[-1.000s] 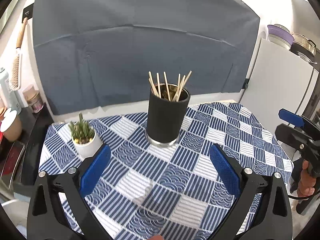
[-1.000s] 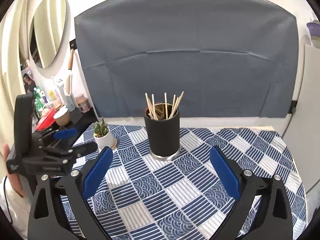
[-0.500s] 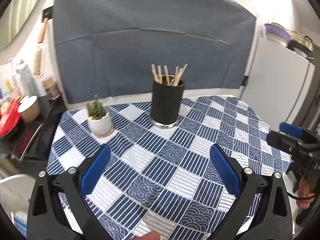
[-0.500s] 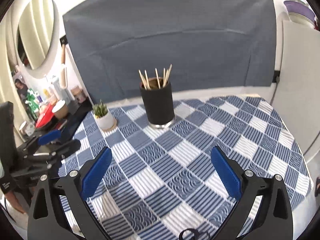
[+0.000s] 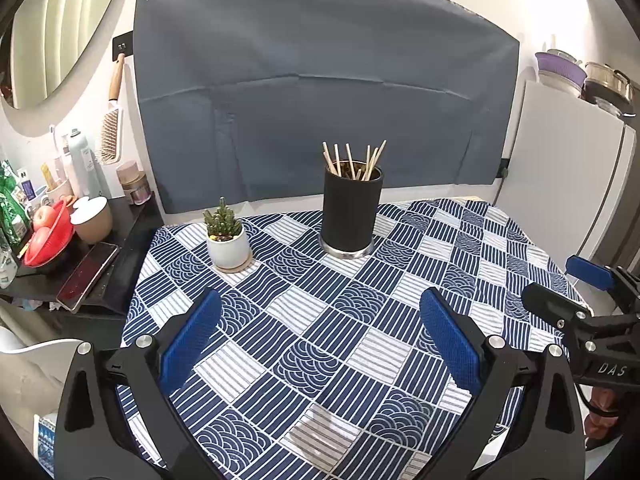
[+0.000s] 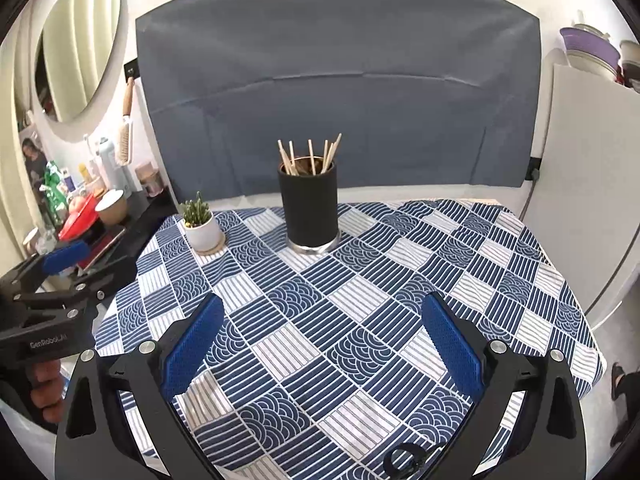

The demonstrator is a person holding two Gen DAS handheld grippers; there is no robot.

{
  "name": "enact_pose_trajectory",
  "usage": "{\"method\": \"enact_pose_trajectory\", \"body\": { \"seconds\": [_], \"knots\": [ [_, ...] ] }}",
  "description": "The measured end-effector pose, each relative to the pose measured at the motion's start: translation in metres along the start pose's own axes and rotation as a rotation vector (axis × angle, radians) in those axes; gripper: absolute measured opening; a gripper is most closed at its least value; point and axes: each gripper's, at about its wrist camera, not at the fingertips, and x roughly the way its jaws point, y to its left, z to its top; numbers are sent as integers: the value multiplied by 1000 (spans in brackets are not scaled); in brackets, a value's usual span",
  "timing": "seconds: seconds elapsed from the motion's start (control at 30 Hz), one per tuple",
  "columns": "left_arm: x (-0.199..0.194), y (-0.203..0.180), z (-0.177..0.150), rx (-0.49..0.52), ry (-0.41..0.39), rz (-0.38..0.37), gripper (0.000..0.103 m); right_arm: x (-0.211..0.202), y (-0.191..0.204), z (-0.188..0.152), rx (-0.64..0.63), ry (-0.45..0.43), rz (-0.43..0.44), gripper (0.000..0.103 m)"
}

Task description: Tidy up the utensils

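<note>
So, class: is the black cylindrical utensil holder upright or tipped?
Upright. The black cylindrical utensil holder stands on its silver base, wooden chopsticks poking out the top.

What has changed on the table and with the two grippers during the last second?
Both hand-held grippers, left and right, pulled back from the black holder, so more of the checked cloth shows. Nothing was grasped or released; both remain open and empty. The chopsticks stay in the holder, and the potted cactus has not moved.

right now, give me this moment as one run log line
left gripper: open, empty | right gripper: open, empty | chopsticks: upright in black holder | table: nothing loose seen
</note>
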Motion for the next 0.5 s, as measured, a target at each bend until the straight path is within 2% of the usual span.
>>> {"method": "enact_pose_trajectory", "body": {
  "seconds": [0.5],
  "knots": [
    [-8, -4, -5, 12, -27, -6, 97, -8, 0, -5, 2, -40, 36, 95]
  ]
}}
